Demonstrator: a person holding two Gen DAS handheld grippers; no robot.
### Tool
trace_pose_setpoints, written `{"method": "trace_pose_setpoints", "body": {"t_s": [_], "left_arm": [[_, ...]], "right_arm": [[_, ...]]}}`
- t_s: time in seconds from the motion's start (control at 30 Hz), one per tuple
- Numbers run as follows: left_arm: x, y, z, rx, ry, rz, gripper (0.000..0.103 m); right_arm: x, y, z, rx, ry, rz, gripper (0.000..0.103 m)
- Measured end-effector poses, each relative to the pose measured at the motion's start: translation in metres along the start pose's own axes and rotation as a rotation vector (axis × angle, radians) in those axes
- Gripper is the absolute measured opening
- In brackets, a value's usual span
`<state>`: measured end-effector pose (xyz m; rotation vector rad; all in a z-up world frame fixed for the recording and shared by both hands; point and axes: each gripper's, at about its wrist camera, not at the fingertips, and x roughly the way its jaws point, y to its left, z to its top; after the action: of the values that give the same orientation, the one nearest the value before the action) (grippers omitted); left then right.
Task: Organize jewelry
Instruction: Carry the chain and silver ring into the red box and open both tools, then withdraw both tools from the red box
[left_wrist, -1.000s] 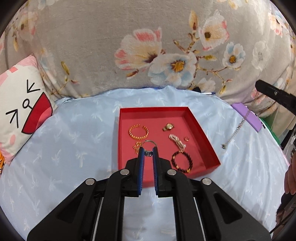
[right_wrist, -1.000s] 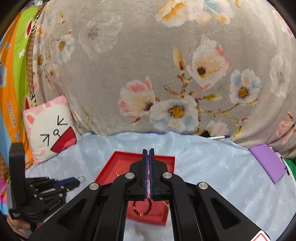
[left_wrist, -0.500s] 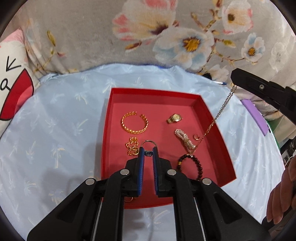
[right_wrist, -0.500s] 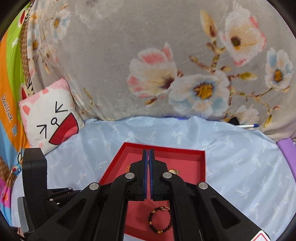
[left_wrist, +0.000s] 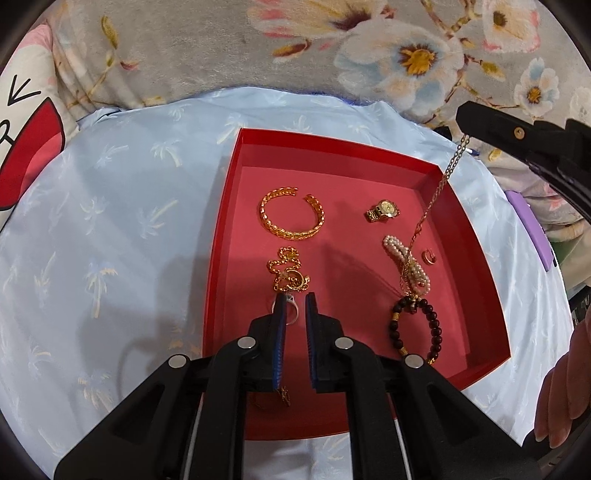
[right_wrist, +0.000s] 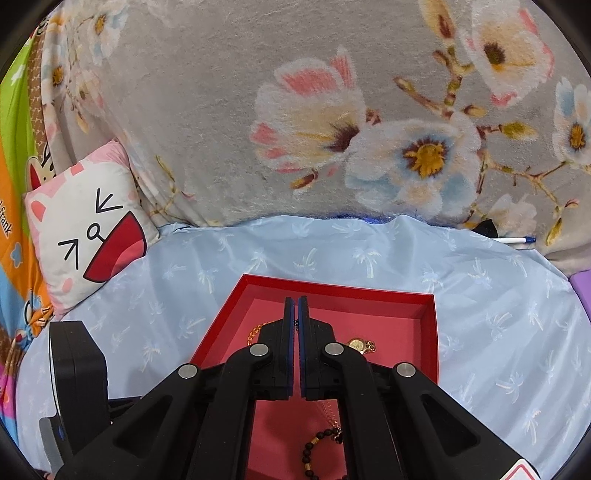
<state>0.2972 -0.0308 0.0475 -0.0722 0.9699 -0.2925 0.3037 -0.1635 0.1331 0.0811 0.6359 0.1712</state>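
Note:
A red tray (left_wrist: 369, 155) lies on the light blue cloth and holds a gold bangle (left_wrist: 291, 216), a gold watch (left_wrist: 383, 210), a pearl bracelet (left_wrist: 406, 262), a dark bead bracelet (left_wrist: 415, 328), a gold chain (left_wrist: 288, 275) and a small ring (left_wrist: 428, 256). My left gripper (left_wrist: 294, 299) is open over the tray; a silver ring (left_wrist: 290, 314) lies on the tray floor by its left finger. My right gripper (right_wrist: 294, 302) is shut on a thin chain necklace (left_wrist: 436, 192) that hangs into the tray onto the pearls.
A grey floral blanket (right_wrist: 332, 110) rises behind the cloth. A cat-face pillow (right_wrist: 88, 236) sits at the left. A purple box (left_wrist: 532, 229) and a pen (right_wrist: 517, 240) lie at the right. The other gripper's body (right_wrist: 77, 376) shows at lower left.
My left gripper moved lower over the tray, opened and let the silver ring drop onto the tray floor. My right gripper carried the chain over the tray; its lower end now rests on the pearls.

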Motion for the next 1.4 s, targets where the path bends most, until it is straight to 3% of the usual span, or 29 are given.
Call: {"method": "trace_pose_setpoints", "body": {"t_s": [0.13, 0.27, 0.57, 0.73, 1.1, 1.3, 1.4], "left_arm": [[-0.005, 0.002, 0.002, -0.016, -0.025, 0.027, 0.036], [-0.016, 0.003, 0.003, -0.018, -0.064, 0.053, 0.046], [-0.038, 0.004, -0.003, -0.003, -0.126, 0.112, 0.046], [-0.054, -0.003, -0.012, 0.023, -0.174, 0.143, 0.046], [-0.08, -0.031, -0.035, 0.071, -0.244, 0.244, 0.046], [-0.074, -0.037, -0.045, 0.071, -0.24, 0.273, 0.046], [-0.068, -0.035, -0.048, 0.06, -0.226, 0.268, 0.046]], "right_arm": [[0.002, 0.001, 0.004, -0.002, -0.006, 0.003, 0.001], [0.006, -0.002, 0.003, 0.003, -0.004, -0.002, 0.005], [-0.018, -0.01, -0.017, 0.022, -0.022, -0.009, 0.008], [-0.05, -0.008, -0.047, 0.014, -0.022, -0.034, 0.034], [-0.072, -0.012, -0.105, 0.104, 0.082, -0.073, 0.04], [-0.074, -0.015, -0.113, 0.131, 0.065, -0.123, 0.057], [-0.074, -0.014, -0.114, 0.114, 0.071, -0.153, 0.06]]}}
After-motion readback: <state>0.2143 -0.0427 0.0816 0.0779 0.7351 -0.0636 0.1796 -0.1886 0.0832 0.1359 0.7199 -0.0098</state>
